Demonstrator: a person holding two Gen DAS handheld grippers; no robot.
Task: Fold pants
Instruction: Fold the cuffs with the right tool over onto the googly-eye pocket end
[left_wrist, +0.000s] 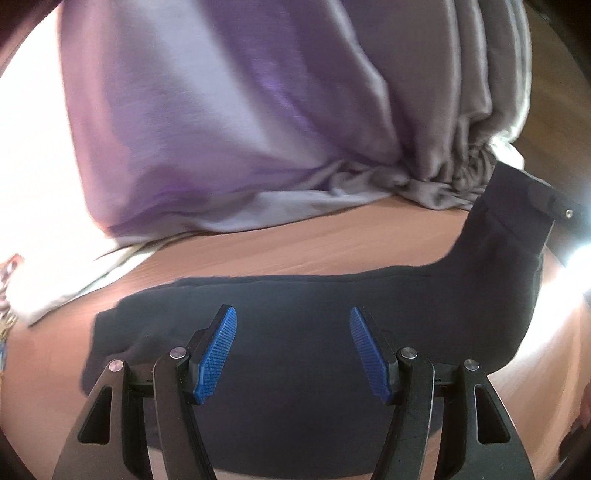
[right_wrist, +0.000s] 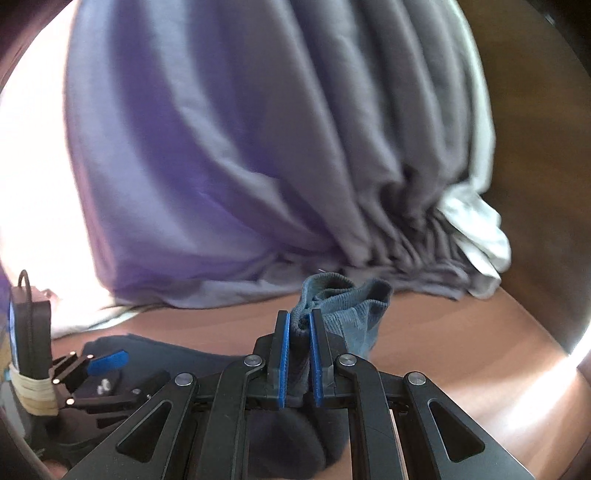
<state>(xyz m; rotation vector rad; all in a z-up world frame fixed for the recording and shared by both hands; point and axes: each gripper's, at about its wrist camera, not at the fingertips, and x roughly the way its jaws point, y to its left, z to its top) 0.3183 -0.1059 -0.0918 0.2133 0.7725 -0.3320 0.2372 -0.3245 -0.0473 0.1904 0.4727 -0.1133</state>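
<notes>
Dark pants (left_wrist: 295, 295) lie spread on the wooden table (left_wrist: 314, 240). My left gripper (left_wrist: 293, 347) hovers open just above them, blue pads wide apart with only flat cloth below. At the right the pants rise off the table to the black frame of the right gripper (left_wrist: 546, 203). In the right wrist view my right gripper (right_wrist: 299, 328) is shut on a bunched edge of the pants (right_wrist: 347, 310), which sticks up past the pads. The rest hangs below the jaws. One blue pad of the left gripper (right_wrist: 109, 360) shows at lower left, over the pants.
A purple-grey curtain (left_wrist: 221, 110) hangs behind the table, its gathered hem (right_wrist: 417, 240) resting on the far edge. White cloth (right_wrist: 476, 229) lies beside it, and more white cloth (left_wrist: 74, 280) at the left. Bare wood (right_wrist: 461, 350) shows to the right.
</notes>
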